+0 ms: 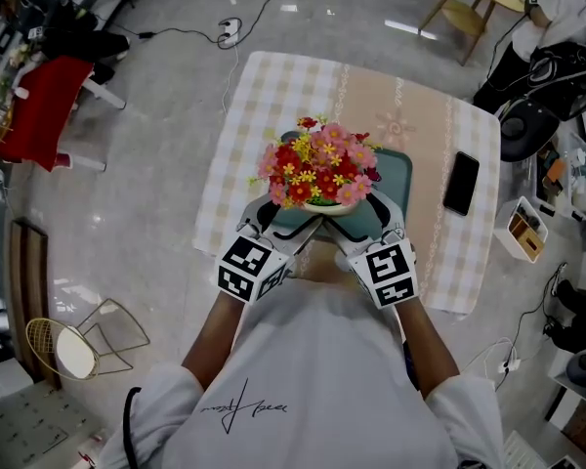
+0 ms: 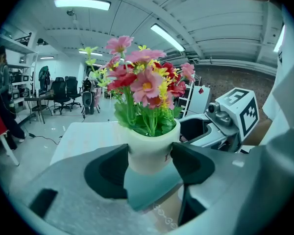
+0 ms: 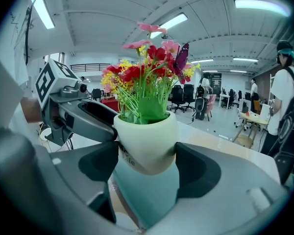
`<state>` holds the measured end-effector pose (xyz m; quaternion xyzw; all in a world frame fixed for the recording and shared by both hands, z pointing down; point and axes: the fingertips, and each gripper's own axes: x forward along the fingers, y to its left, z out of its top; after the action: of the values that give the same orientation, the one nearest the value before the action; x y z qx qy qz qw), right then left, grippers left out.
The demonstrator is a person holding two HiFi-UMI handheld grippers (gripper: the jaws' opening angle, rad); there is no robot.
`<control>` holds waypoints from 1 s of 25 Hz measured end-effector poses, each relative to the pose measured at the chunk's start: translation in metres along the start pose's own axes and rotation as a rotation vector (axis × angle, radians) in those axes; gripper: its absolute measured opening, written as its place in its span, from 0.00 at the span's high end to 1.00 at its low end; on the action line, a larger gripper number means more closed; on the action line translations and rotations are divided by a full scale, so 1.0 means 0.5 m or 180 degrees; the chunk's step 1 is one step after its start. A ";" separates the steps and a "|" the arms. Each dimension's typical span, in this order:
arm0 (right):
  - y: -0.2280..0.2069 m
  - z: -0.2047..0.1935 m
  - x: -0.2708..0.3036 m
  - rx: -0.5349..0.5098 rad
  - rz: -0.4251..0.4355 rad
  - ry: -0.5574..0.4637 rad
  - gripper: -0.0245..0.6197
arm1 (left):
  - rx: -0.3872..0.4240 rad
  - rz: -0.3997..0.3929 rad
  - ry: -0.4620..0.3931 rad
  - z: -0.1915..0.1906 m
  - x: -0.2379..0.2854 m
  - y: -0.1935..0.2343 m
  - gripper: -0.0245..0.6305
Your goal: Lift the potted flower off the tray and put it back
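The left gripper (image 1: 291,225) and the right gripper (image 1: 350,225) are both grasping the potted flower (image 1: 317,169) from the near side. Each is pressing its two dark jaws against opposite flanks of the white pot (image 2: 149,151), and the two heads are crowding each other closely. The pot is sitting over the near edge of the teal tray (image 1: 396,179). The tray's surface is showing right beneath the pot's base in both gripper views, though whether the base is touching it or hanging just above cannot be told. From the head view, the red, pink and yellow blooms are hiding most of the pot. A black phone (image 1: 461,183) is lying on the checked tablecloth (image 1: 273,96) right of the tray, apart from it. A red cloth (image 1: 37,106) is hanging over a seat on the floor at the left. A second person (image 1: 557,13) is standing beyond the table's far right corner.
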<state>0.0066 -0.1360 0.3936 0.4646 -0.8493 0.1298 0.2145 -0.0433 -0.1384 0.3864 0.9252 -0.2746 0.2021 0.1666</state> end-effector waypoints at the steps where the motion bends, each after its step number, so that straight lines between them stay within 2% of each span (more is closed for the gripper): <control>1: -0.001 -0.003 0.001 0.0019 -0.0007 0.0007 0.38 | 0.0005 -0.0012 0.0015 -0.002 0.003 0.000 0.54; 25: -0.074 -0.076 -0.033 0.0336 -0.0425 0.0186 0.39 | 0.0227 -0.0460 0.0258 -0.017 0.100 -0.046 0.54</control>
<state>0.0550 -0.1276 0.4194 0.5268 -0.8018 0.1733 0.2226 0.0060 -0.1384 0.4126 0.9390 -0.1928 0.2365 0.1587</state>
